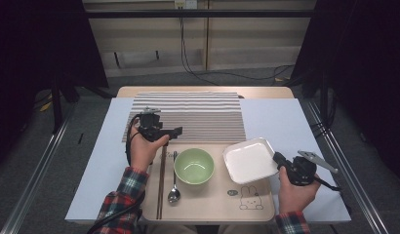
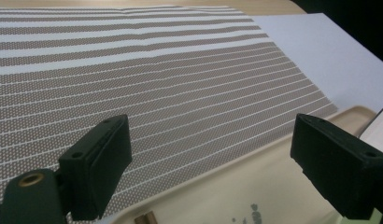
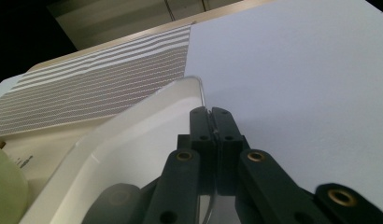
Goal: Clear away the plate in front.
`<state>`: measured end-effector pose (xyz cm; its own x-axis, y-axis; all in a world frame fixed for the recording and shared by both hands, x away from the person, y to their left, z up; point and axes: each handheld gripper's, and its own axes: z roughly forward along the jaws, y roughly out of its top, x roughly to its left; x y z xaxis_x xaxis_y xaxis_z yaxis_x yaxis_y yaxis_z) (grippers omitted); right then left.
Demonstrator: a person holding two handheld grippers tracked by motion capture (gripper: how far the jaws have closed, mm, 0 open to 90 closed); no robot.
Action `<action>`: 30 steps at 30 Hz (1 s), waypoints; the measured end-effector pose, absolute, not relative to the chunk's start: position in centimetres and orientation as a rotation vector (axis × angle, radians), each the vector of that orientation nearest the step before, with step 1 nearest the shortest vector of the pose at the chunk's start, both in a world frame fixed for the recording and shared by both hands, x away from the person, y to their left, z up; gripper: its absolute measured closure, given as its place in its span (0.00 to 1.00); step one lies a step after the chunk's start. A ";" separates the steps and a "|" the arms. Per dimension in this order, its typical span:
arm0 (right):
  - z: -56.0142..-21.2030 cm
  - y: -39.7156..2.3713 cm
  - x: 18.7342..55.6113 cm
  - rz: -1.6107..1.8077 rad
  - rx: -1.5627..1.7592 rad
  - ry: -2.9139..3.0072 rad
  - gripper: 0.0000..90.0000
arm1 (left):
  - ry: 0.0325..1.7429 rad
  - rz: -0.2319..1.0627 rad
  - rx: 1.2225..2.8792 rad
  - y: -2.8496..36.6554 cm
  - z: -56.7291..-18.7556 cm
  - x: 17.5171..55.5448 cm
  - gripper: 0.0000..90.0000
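Dark curtains and a grey floor surround a pale table point(image 1: 286, 122) covered with a light sheet, on which a brown-and-white striped woven placemat point(image 1: 188, 117) is laid at the far side and a beige rectangular plastic tray point(image 1: 208, 202) with a rabbit drawing at the near side. At the left, the left gripper point(image 1: 174, 131) is held over the tray's far left corner, its jaws spread wide with nothing between them. On the tray, a pair of dark wooden chopsticks point(image 1: 161, 180) is already laid along the left edge, a metal spoon point(image 1: 174, 185) just beside them, and a light green round bowl point(image 1: 193, 165) to its right. Further right, a white square plastic plate point(image 1: 249, 160) is seen tilted over the tray's far right corner, its right rim pinched by the right gripper point(image 1: 278, 159), whose jaws are pressed together on it. The setting appears largely done; the plate is judged yet to be set flat and released.
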<state>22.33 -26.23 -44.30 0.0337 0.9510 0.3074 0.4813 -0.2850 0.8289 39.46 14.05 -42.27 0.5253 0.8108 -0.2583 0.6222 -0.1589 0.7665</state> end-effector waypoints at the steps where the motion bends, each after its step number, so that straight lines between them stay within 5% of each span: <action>1: -44.3 -26.1 22.2 1.196 1.813 1.441 0.99 | 1.183 0.272 1.876 14.2 -42.4 39.4 0.14; 30: -45.9 -24.6 19.9 1.184 1.800 1.496 1.00 | 1.210 0.282 1.865 15.1 -43.3 39.0 0.16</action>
<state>19.93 -24.58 -45.93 0.0115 0.9549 0.2966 0.5076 -0.2611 0.8211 38.99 15.09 -43.28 0.5013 0.8274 -0.2533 0.6299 -0.1482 0.7624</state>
